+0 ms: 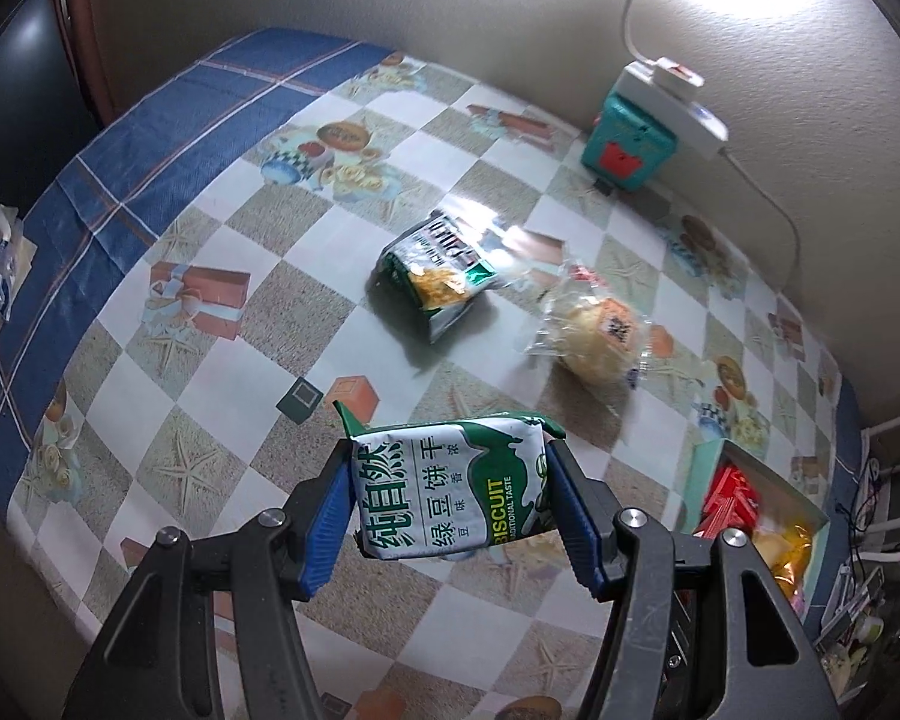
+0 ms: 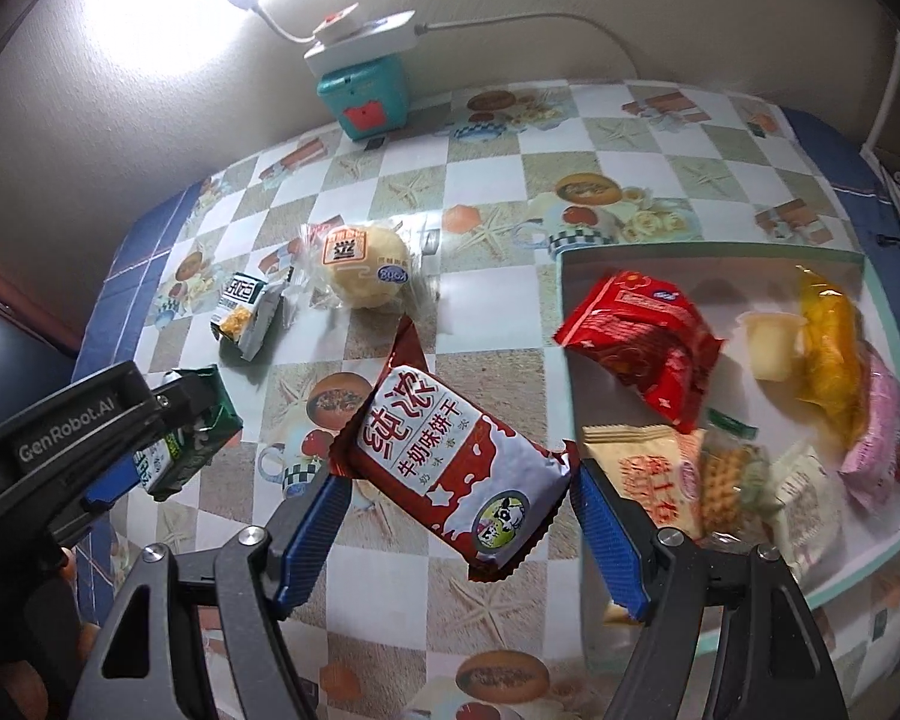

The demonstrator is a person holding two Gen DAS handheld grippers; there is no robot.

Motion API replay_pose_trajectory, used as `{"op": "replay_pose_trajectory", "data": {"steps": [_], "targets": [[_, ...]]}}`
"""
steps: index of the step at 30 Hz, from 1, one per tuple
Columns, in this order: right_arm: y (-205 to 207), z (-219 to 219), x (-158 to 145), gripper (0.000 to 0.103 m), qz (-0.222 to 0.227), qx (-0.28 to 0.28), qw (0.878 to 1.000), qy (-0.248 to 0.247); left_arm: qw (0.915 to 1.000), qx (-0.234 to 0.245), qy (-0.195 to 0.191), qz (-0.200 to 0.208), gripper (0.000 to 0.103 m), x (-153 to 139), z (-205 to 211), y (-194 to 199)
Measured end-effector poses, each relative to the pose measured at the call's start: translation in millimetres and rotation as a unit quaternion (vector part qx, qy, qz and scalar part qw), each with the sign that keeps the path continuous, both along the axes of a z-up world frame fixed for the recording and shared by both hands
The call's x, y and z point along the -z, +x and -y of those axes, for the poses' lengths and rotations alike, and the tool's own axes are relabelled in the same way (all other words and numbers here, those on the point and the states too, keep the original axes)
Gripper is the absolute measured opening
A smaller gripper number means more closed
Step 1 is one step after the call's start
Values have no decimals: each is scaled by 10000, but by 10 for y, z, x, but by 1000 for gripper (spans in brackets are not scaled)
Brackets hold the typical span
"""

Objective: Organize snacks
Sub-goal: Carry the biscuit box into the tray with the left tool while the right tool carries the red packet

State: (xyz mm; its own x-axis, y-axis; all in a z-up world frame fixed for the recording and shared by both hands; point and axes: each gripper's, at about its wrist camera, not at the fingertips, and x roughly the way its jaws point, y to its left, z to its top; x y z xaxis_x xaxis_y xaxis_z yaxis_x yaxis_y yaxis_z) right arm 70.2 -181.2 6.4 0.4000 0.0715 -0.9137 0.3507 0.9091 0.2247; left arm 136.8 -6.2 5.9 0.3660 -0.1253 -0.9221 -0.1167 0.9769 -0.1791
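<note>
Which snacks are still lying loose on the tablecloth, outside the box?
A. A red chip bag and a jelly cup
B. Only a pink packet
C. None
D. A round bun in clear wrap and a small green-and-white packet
D: the wrapped bun and the small green-and-white packet lie on the checkered tablecloth, while the box holds the other snacks.

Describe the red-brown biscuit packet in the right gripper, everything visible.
The red-brown biscuit packet is a sealed, glossy pillow pack, brown-red and white with Chinese lettering and a round cow badge near its lower end. Its ends are crimped with zigzag edges. It hangs clear above the checked tablecloth, tilted diagonally, upper end pointing away from the camera. The right gripper clamps it across its width, a blue ribbed pad on each side. Nothing else touches it.
</note>
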Motion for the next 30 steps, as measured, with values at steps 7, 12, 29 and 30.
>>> {"op": "replay_pose_trajectory", "data": {"steps": [7,12,29,30], "targets": [[-177,142,-249,78,262,169,9995,-16,9996,117,-39,264,63,-210,93,-111],[-259,288,-378,78,392,352,9986,-66,9991,148,-95,382,63,-303,138,-134],[-546,1049,-426,78,373,1304,9907,-32,9959,616,-175,642,63,-527,577,-253],[-568,1089,-425,78,381,1356,9900,-8,9956,649,-167,654,63,-535,606,-261]]}}
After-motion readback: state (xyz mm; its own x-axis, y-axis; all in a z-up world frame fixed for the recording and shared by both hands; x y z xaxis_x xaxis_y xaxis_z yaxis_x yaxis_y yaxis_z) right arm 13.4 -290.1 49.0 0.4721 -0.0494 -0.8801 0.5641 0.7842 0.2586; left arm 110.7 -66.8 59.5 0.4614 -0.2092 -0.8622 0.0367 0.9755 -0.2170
